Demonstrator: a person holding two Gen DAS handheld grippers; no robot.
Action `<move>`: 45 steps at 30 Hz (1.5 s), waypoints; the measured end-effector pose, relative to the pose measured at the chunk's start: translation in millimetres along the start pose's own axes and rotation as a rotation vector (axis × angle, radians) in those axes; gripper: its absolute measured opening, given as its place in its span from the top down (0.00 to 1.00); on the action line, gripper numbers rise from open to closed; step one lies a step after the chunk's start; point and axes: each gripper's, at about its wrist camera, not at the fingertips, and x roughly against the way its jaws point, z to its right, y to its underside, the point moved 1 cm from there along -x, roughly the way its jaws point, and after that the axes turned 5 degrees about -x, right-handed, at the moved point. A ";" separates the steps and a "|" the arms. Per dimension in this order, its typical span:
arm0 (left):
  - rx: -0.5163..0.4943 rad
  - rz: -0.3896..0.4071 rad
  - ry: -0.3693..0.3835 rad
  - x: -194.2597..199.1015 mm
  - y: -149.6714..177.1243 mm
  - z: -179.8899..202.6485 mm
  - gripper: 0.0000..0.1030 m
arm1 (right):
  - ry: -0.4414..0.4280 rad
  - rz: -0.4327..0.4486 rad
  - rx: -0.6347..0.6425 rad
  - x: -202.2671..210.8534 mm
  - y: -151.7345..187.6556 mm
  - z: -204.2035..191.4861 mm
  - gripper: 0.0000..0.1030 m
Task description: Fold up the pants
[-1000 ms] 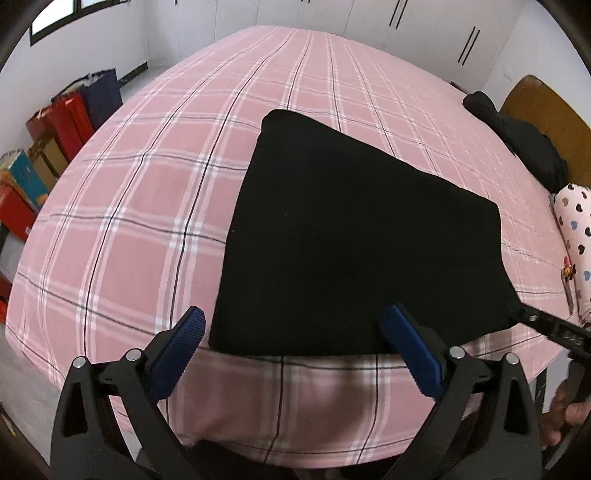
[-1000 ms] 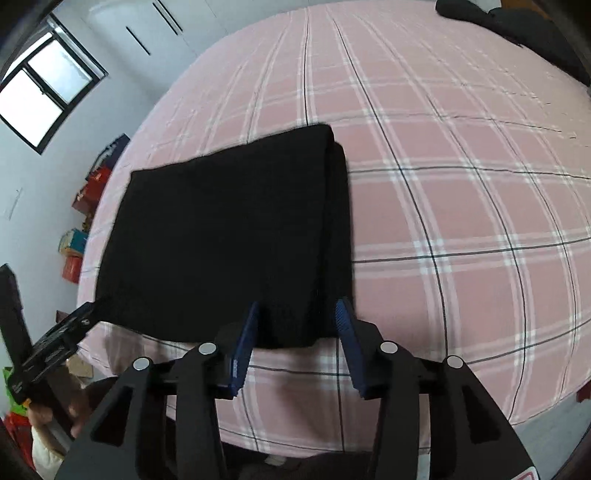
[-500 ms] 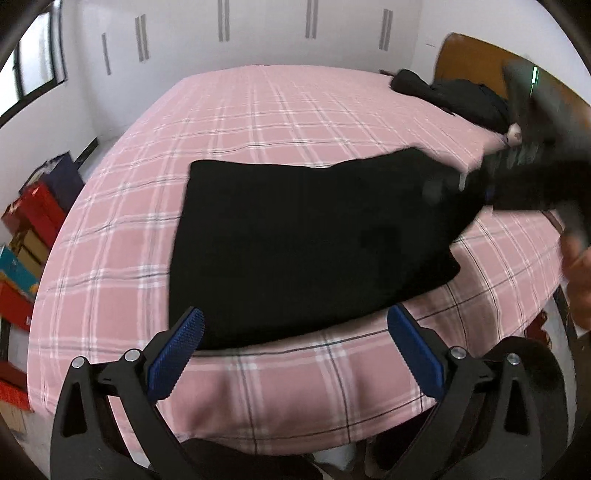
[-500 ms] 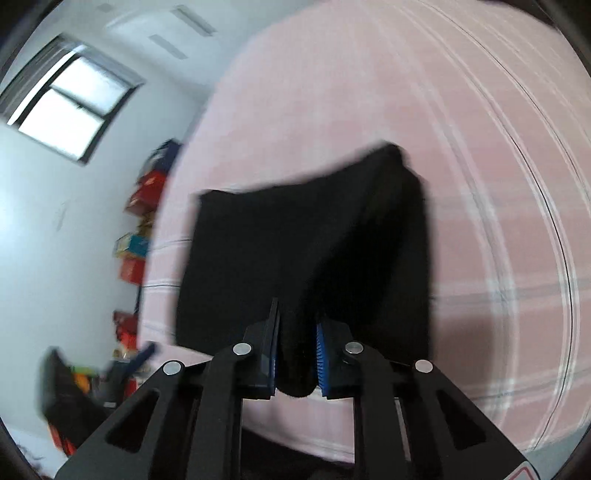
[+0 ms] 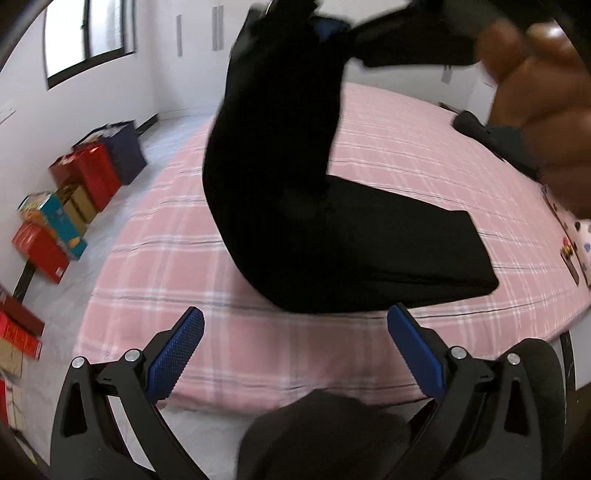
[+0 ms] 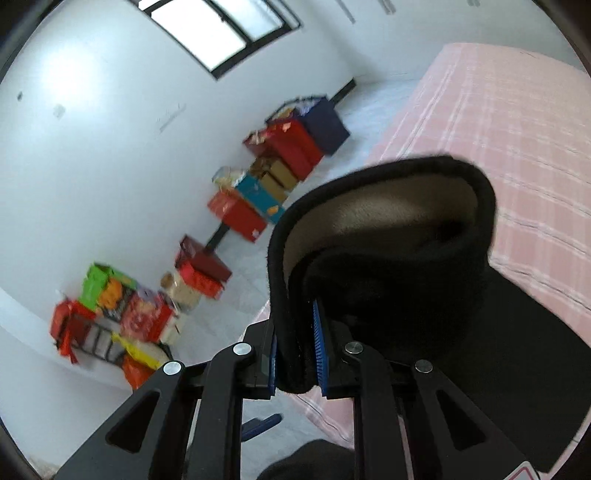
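The black pants point(image 5: 369, 240) lie folded on the pink plaid bed point(image 5: 406, 147), with one end pulled up into the air point(image 5: 273, 122). At the top of the left wrist view, my right gripper point(image 5: 328, 27) holds that raised end, a hand point(image 5: 535, 92) behind it. In the right wrist view the right gripper point(image 6: 295, 332) is shut on the thick folded edge of the pants point(image 6: 388, 266), whose pale lining shows. My left gripper point(image 5: 295, 314) stands wide open, just short of the pants' near edge, with nothing between its fingers.
Red, blue and brown boxes and bags point(image 5: 74, 199) line the white wall on the floor left of the bed, also in the right wrist view point(image 6: 277, 177). Dark clothes point(image 5: 495, 136) lie at the bed's far right. A heart-print pillow point(image 5: 585, 240) sits at the right edge.
My right gripper shut on the pants' near edge and swung it up high off the bed. My left gripper pulled back from the pants and stayed open.
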 end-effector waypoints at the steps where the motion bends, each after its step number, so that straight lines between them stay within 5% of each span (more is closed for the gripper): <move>1: 0.020 -0.008 -0.006 2.2 3.0 -9.9 0.05 | 0.011 -0.036 -0.004 -23.1 2.6 -3.4 0.85; 6: 0.093 -0.026 -0.042 5.9 15.1 -39.6 0.05 | 0.066 -0.133 -0.059 -84.6 13.3 6.9 0.86; 8: 0.103 -0.027 -0.048 8.3 16.1 -46.1 0.05 | 0.077 -0.117 -0.056 -72.7 17.0 15.0 0.86; 13: 0.094 0.004 -0.010 12.2 3.0 -39.0 0.05 | 0.101 0.070 -0.088 34.0 17.7 44.2 0.86; 16: 0.093 0.019 0.034 8.4 -7.5 -22.7 0.05 | 0.174 0.180 -0.160 116.6 49.2 99.1 0.85; 18: 0.074 0.017 0.052 0.0 -16.3 -4.9 0.05 | 0.292 0.201 -0.189 142.9 83.5 144.8 0.74; 19: 0.062 0.011 0.068 -6.6 -20.8 7.6 0.05 | 0.333 0.171 -0.227 143.9 103.3 173.8 0.49; 22: 0.042 -0.009 0.087 -23.7 -30.3 34.2 0.05 | 0.507 0.046 -0.429 138.6 170.7 260.7 0.49; 25: 0.010 -0.040 0.084 -46.6 -42.1 64.8 0.05 | 0.438 0.131 -0.520 160.8 206.3 281.9 0.52; 29: -0.022 -0.063 0.051 -75.0 -53.0 91.8 0.05 | 0.349 0.212 -0.456 166.2 185.6 274.0 0.52; 36: -0.019 -0.100 0.056 -104.9 -61.2 119.4 0.05 | 0.260 0.086 -0.462 84.8 150.3 304.3 0.47; 37: -0.019 -0.104 0.058 -107.3 -61.3 120.6 0.05 | 0.262 0.106 -0.446 80.7 149.9 300.2 0.52; 38: -0.023 -0.112 0.057 -110.2 -61.8 121.9 0.05 | 0.259 0.114 -0.426 79.7 149.9 297.9 0.86; 40: -0.033 -0.115 0.054 -111.9 -63.0 122.2 0.05 | 0.215 0.137 -0.415 90.7 149.3 286.3 0.85; 45: -0.047 -0.089 0.078 -108.3 -67.9 124.4 0.05 | 0.282 0.238 -0.350 150.7 162.1 255.7 0.85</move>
